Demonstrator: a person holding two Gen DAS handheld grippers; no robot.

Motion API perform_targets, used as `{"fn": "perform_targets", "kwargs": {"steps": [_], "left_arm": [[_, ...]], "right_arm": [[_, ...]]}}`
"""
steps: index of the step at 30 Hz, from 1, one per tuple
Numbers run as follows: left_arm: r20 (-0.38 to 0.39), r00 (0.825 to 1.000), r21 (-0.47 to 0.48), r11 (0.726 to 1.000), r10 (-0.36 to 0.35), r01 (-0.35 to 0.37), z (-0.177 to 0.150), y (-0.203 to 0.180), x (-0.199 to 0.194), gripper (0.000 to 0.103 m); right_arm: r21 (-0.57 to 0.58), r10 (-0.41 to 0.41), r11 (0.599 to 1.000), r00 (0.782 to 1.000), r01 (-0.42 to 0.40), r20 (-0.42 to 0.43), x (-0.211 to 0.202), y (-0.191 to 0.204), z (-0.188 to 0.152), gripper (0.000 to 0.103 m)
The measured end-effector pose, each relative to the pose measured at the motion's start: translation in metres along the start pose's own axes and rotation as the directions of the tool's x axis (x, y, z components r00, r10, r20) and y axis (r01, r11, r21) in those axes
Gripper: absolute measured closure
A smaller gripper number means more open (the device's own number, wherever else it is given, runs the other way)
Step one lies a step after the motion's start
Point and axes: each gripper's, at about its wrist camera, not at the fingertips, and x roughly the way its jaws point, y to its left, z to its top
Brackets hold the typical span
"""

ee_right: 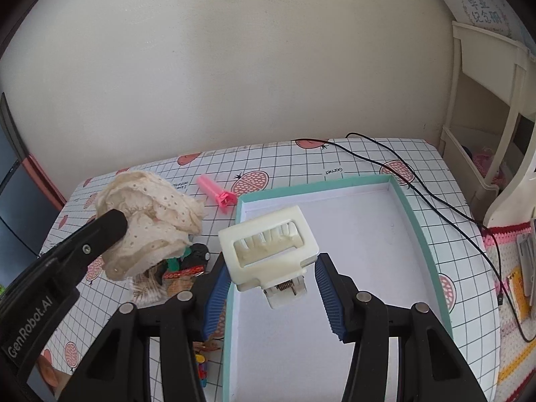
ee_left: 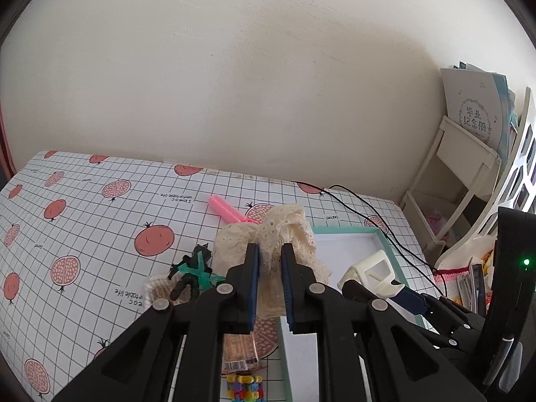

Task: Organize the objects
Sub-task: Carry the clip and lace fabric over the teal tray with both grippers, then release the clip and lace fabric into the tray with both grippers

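Left hand-held gripper (ee_left: pixel 269 284): we have it pinching a cream lace scrunchie (ee_left: pixel 271 234) between the blue pads, lifted clear of the worktop (ee_left: pixel 83 207). In the right wrist view the same scrunchie (ee_right: pixel 150 221) hangs off the left finger, up and to the left of the right hand-held gripper.

Right hand-held gripper (ee_right: pixel 273 288): fingers spread wide. Cream hair claw clip (ee_right: pixel 268 244) sits between them over the tray; the clip's spring end is nearest us. Contact with either pad: cannot tell. From the left wrist view the clip (ee_left: pixel 372 274) shows just right of the left hand-held gripper, at the tip of the right one.

Below the right hand-held gripper: teal-rimmed tray with a white floor (ee_right: pixel 418 221), lying flat on the worktop.

Below and left of the left hand-held gripper: a small pile on the worktop, with a green-and-black hair clip (ee_left: pixel 194 268), a snack packet (ee_left: pixel 239 348) and a multicolour bead item (ee_left: pixel 244 388) nearest us.

Beyond the scrunchie: pink comb (ee_left: pixel 227 211) flat on the pomegranate-print cloth, just left of the tray's far corner.

Further right: black cable (ee_right: pixel 418 184) runs across the worktop past the tray; cream shelf unit (ee_left: pixel 462 167) against the wall.
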Motion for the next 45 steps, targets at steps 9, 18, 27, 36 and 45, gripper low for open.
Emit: {"fn": "perform_targets", "kwargs": {"steps": [9, 18, 27, 36, 45], "left_arm": [[-0.023, 0.997, 0.001, 0.997, -0.073, 0.073, 0.000, -0.020, 0.043, 0.089], [-0.069, 0.991, -0.008, 0.993, -0.117, 0.117, -0.009, -0.034, 0.089, 0.089], [-0.140, 0.983, -0.001, 0.993, -0.117, 0.118, -0.026, -0.038, 0.115, 0.089], [-0.188, 0.975, -0.006, 0.993, -0.117, 0.118, -0.033, -0.038, 0.127, 0.089], [-0.264, 0.956, -0.031, 0.991, -0.131, 0.128, -0.048, -0.041, 0.145, 0.088]], "right_arm": [[0.037, -0.049, 0.998, 0.999, 0.048, 0.014, 0.020, -0.036, 0.023, 0.049], [0.052, -0.086, 0.995, 0.996, 0.085, 0.008, 0.044, -0.065, 0.035, 0.049], [0.046, -0.088, 0.995, 0.995, 0.091, -0.055, 0.073, -0.075, 0.020, 0.049], [0.039, -0.107, 0.993, 0.990, 0.111, -0.088, 0.075, -0.076, 0.017, 0.049], [0.057, -0.115, 0.991, 0.988, 0.121, -0.106, 0.074, -0.084, 0.016, 0.049]]}}
